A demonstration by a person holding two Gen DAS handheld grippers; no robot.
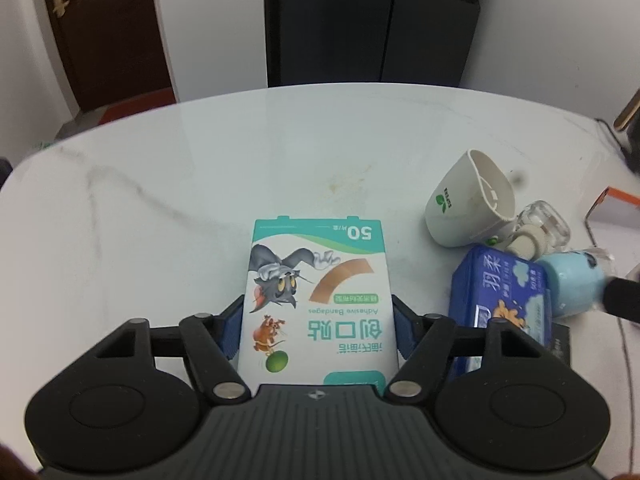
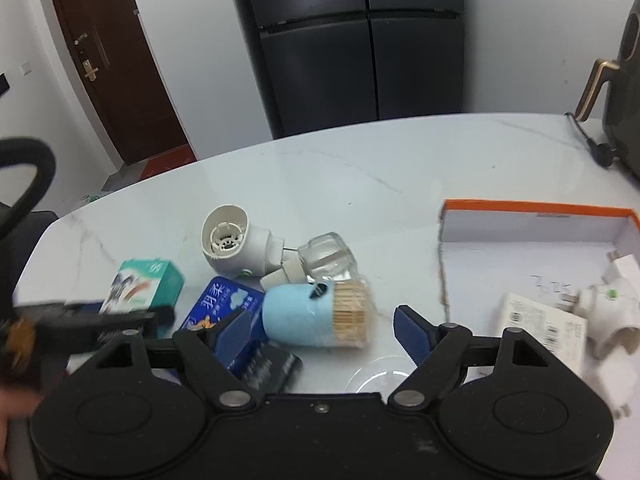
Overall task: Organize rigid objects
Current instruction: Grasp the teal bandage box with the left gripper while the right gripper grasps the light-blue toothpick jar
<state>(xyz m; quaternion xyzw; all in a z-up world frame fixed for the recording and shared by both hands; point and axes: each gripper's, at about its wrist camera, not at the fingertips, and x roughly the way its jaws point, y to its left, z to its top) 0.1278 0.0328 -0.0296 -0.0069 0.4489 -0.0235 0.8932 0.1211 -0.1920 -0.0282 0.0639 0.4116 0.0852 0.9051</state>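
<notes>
My left gripper [image 1: 318, 328] is shut on a white and teal adhesive bandage box [image 1: 316, 292], its blue pads pressed on both long sides; the box also shows in the right wrist view [image 2: 144, 286]. My right gripper [image 2: 322, 326] is open around a light blue toothpick holder [image 2: 316, 314] lying on its side, the pads apart from it. Beside it lie a blue tissue pack [image 2: 224, 308], a white plug-in vaporizer [image 2: 240, 246] with a clear bottle [image 2: 330, 258], and a black packet [image 2: 270, 370]. The orange-rimmed box [image 2: 536, 210] stands at the right.
The orange-rimmed box holds a white adapter [image 2: 600, 308] and a white carton [image 2: 540, 332]. A clear lid [image 2: 380, 376] lies on the white marble table [image 2: 360, 176]. A dark appliance with a cord [image 2: 624, 80] stands far right. A black fridge stands behind the table.
</notes>
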